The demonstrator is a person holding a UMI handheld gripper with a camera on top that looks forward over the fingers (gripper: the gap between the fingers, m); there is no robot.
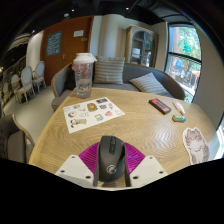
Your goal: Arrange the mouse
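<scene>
Gripper view: tongs (110, 172) clamp mouse (110, 158) above table (140, 125).

The rear of the mouse (110, 160) is cut off below, between the fingers; whether the pads (90, 157) press it cannot be told; print on the sheet (93, 113) is too small to be read; the sticker (200, 146) is partly cut off.
</scene>
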